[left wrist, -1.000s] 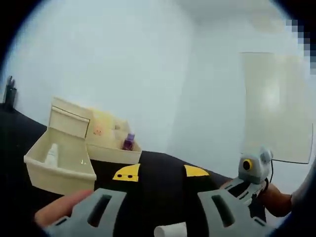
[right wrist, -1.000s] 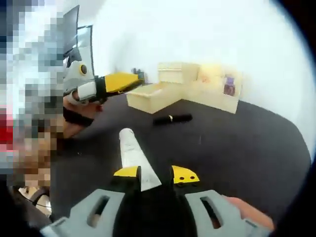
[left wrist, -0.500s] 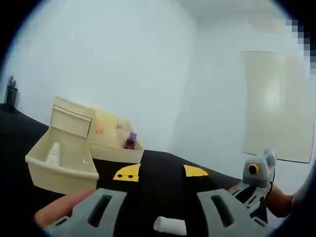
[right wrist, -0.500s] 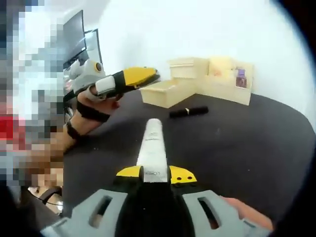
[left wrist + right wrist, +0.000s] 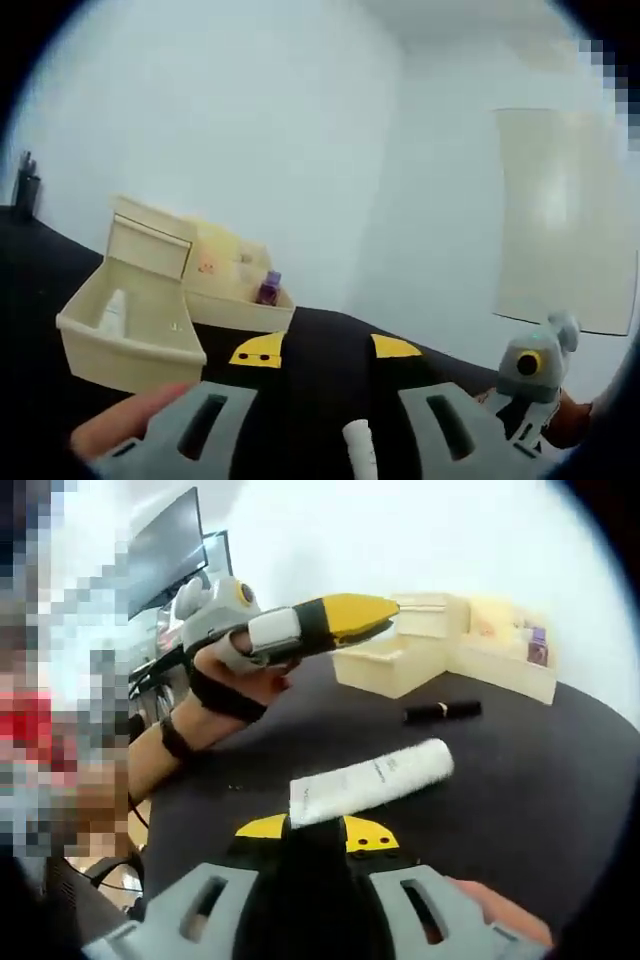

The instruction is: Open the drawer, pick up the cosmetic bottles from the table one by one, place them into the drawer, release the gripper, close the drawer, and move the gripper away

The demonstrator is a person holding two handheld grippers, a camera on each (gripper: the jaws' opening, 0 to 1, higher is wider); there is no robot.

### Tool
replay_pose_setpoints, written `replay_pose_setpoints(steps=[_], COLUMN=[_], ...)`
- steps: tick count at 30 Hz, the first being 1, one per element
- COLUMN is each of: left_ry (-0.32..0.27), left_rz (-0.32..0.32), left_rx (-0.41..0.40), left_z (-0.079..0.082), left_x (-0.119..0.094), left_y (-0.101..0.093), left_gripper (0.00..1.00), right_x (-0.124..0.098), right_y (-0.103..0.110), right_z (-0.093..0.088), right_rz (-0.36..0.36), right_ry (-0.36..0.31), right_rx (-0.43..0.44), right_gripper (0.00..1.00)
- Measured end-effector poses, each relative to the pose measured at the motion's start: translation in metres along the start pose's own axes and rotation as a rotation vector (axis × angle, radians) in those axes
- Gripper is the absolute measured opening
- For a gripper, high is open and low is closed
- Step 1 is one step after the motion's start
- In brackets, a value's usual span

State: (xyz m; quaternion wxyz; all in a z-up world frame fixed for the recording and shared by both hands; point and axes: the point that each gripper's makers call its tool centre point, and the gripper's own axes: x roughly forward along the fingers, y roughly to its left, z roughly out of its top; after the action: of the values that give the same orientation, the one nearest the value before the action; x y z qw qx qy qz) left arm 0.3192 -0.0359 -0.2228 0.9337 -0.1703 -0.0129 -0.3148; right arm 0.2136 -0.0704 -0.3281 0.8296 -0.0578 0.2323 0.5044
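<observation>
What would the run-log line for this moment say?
right claw: shut on white tube | left claw: open | drawer: open, one bottle inside | black bottle: on table

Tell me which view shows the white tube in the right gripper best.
The right gripper view: the white tube lies nearly full length across the frame, clamped at one end in the right gripper, with faint print on its side. The left gripper view catches just its capped tip at the bottom edge.
</observation>
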Motion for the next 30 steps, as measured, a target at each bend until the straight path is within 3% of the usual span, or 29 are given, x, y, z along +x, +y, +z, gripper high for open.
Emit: replay_pose_setpoints(steps=[5, 8, 12, 14, 16, 17, 19, 20, 22, 25, 30], left_ry=[0.006, 0.042, 0.164, 0.181, 0.200, 0.214, 0.268, 0.309, 0.365, 0.435, 0.473], left_rz=[-0.001, 0.005, 0.084, 0.094, 0.096, 0.094, 0.109, 0.122, 0.132, 0.136, 0.142], left_rx=[0.004, 0.040, 0.136, 0.174, 0.157, 0.148, 0.147, 0.170, 0.243, 0.285, 0.314], left_z=[-0.003, -0.009, -0.026, -0.026, -0.028, -0.028, -0.037, -0.043, -0.052, -0.058, -0.052], left_x=[0.001, 0.003, 0.002, 0.002, 0.002, 0.001, -0.006, -0.010, -0.021, -0.034, -0.037], left_y=[-0.003, -0.005, -0.001, -0.003, -0.006, -0.004, -0.003, -0.003, -0.006, -0.013, -0.030], left_gripper=[0.27, 0.27, 0.29, 0.29, 0.29, 0.29, 0.29, 0.29, 0.30, 0.32, 0.33], right_x=[-0.007, -0.016, -0.032, -0.039, -0.045, -0.047, -0.052, -0.055, -0.058, -0.056, -0.057], right_y=[-0.002, -0.006, -0.017, -0.019, -0.020, -0.020, -0.025, -0.025, -0.019, -0.020, -0.013], right_z=[-0.001, -0.001, 0.006, 0.006, 0.012, 0.011, 0.010, 0.011, 0.023, 0.017, 0.019], right_rz=[-0.011, -0.024, -0.099, -0.127, -0.137, -0.143, -0.183, -0.207, -0.203, -0.216, -0.219], right_ry=[0.010, -0.005, -0.090, -0.147, -0.252, -0.274, -0.315, -0.304, -0.362, -0.346, -0.359], right_rx=[-0.032, -0.072, -0.157, -0.084, -0.006, 0.019, -0.016, -0.067, -0.084, -0.083, -0.122], right_gripper=[0.16, 0.16, 0.16, 0.16, 0.16, 0.17, 0.19, 0.20, 0.26, 0.30, 0.28])
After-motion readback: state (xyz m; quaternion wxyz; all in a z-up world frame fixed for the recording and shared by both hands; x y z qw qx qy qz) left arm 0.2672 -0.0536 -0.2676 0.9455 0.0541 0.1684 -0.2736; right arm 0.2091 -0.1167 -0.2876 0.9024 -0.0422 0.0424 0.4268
